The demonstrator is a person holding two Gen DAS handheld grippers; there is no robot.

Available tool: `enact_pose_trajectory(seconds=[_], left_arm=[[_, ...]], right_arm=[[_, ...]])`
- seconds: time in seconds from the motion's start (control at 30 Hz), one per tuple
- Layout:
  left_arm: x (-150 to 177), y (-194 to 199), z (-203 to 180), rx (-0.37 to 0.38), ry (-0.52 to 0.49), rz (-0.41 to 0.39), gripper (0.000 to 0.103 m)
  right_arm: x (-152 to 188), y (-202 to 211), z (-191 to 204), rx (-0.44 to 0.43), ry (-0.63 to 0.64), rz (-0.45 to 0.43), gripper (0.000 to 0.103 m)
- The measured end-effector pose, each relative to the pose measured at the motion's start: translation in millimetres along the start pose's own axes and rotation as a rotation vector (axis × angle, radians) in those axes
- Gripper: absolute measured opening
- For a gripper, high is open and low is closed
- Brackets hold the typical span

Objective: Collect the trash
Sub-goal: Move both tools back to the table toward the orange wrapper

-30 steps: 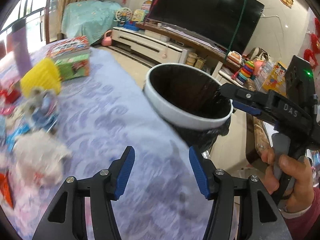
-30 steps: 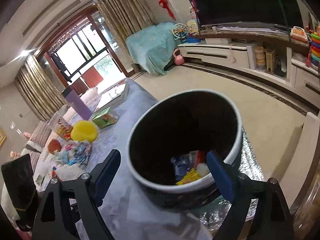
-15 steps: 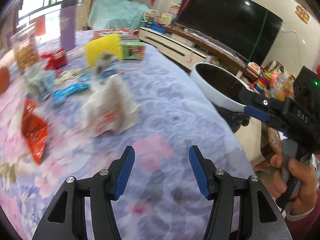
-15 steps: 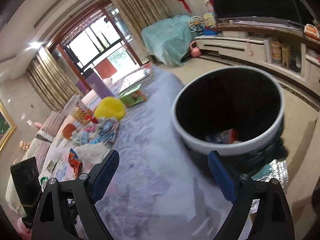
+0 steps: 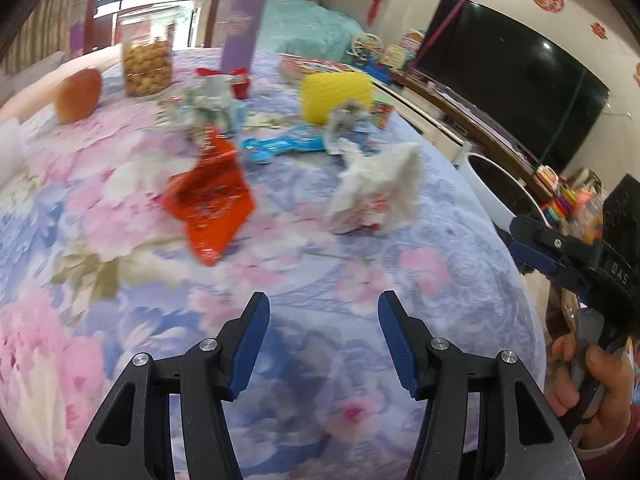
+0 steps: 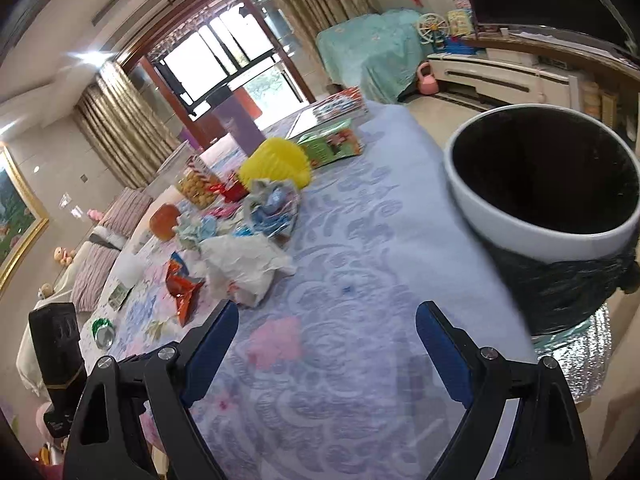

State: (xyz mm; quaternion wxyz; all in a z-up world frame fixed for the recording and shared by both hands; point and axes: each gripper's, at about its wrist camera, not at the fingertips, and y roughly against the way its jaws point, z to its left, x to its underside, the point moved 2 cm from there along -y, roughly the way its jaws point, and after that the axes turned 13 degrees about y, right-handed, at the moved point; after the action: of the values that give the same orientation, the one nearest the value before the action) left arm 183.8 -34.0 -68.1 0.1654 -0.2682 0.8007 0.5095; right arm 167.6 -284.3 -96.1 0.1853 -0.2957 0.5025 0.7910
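Trash lies on the floral tablecloth: a crumpled white paper wad [image 5: 380, 192] [image 6: 244, 264], a red snack wrapper [image 5: 212, 200] [image 6: 182, 284], a blue wrapper [image 5: 280, 146] and more crumpled wrappers [image 6: 272, 208]. My left gripper [image 5: 322, 344] is open and empty, above the cloth short of the white wad. My right gripper [image 6: 326, 348] is open and empty over the table edge, left of the white-rimmed bin [image 6: 548, 184] with its black liner. The bin's rim shows in the left wrist view [image 5: 488, 188], beside my right gripper.
Farther back stand a yellow sponge-like block [image 5: 336, 96] [image 6: 276, 164], a cookie jar [image 5: 146, 64], an orange fruit [image 5: 78, 94], a purple tumbler [image 5: 240, 28] and green boxes [image 6: 332, 144]. A small foil cup [image 6: 102, 330] lies at the left table edge. A TV cabinet stands behind the bin.
Both grippers have swung left, away from the bin and toward the trash pile. The bin has slid to the right edge of both views. Both grippers stayed open.
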Motion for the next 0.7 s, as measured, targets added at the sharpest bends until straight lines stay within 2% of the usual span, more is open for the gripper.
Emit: enact_pose_trajectory(seconds=[0.37,0.7], left_arm=[[-14.8,3.7,33.9,-0.040,0.067,-0.031,0.056],[-27.2,-6.1,48.5,-0.074,0.088,-0.026,0.056]], right_arm=[[-0.3,-27.3,39.2,-0.054,0.057,0.039,0.092],[-6.2,-45.1,52.7,-0.074,0.077,0.056,0.092]])
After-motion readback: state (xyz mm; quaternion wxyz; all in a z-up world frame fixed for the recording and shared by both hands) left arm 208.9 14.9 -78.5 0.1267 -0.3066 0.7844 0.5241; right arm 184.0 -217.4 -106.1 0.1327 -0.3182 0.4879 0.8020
